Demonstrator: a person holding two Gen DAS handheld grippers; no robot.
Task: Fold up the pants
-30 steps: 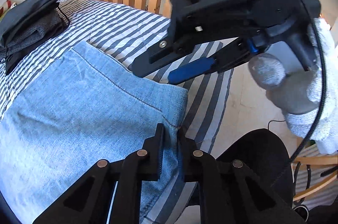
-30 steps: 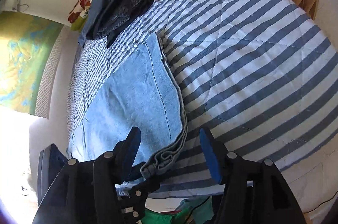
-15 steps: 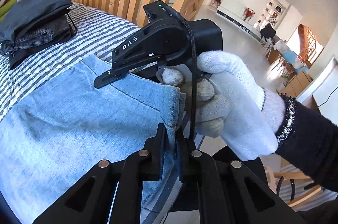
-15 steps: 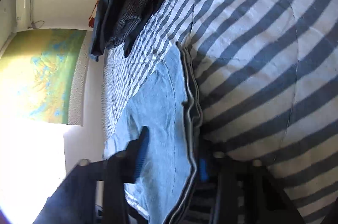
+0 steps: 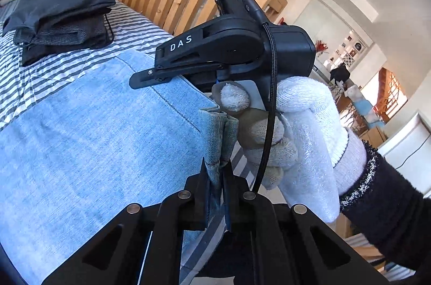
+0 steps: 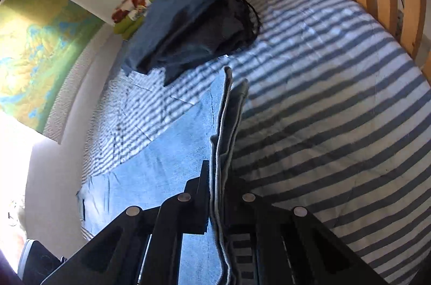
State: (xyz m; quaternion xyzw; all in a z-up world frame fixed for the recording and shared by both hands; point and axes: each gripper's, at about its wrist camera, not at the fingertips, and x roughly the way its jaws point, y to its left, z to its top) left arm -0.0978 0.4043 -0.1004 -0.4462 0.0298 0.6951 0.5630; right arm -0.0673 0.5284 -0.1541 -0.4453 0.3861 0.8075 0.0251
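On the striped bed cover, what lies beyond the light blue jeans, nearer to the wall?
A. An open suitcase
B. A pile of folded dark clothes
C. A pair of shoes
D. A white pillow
B. In the right wrist view a pile of folded dark clothes rests on the striped bed cover, past the far end of the jeans.
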